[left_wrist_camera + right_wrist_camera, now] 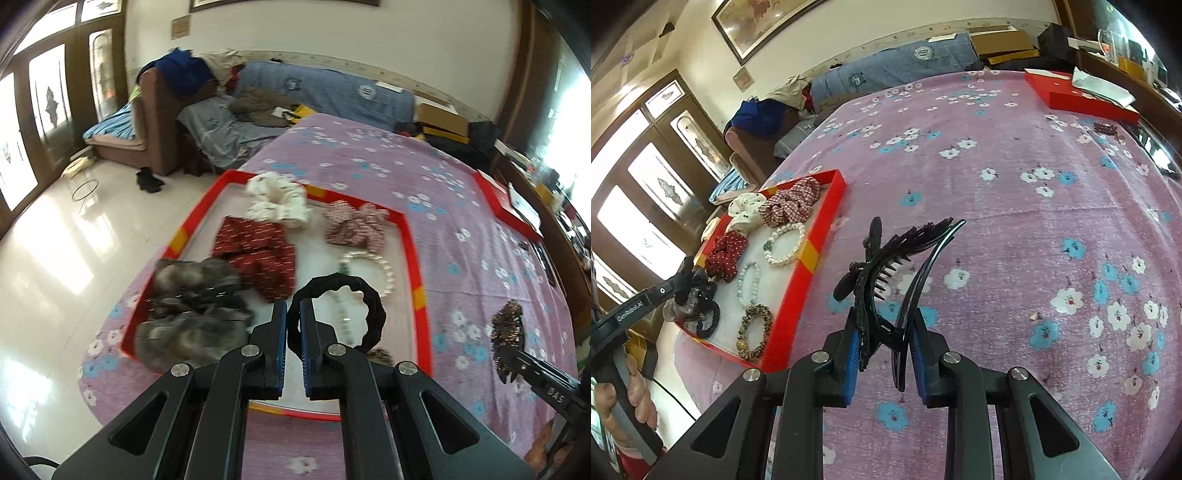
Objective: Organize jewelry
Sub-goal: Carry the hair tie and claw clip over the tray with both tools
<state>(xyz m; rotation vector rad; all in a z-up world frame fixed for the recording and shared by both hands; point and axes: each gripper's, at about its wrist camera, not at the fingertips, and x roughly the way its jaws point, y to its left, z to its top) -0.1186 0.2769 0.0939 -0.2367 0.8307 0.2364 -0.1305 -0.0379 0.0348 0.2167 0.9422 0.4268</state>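
My left gripper (pixel 293 314) is shut on a black scrunchie (pixel 369 299) and holds it above the red-rimmed tray (pixel 413 243). In the tray lie a white scrunchie (pixel 277 201), a dark red one (pixel 258 247), a checked pink one (pixel 351 225), a grey furry one (pixel 192 306) and a pearl bracelet (pixel 384 269). My right gripper (pixel 882 332) is shut on a black hair clip (pixel 886 266), which stands open above the purple flowered cloth (pixel 997 206). The tray (pixel 812 254) is to its left.
A second red box (pixel 1078 99) lies at the far right of the cloth, with small dark beads (pixel 1106 129) beside it. A leopard-print scrunchie (pixel 755 332) and a bead bracelet (pixel 750 284) lie in the tray. A sofa (pixel 155 110) and tiled floor are beyond.
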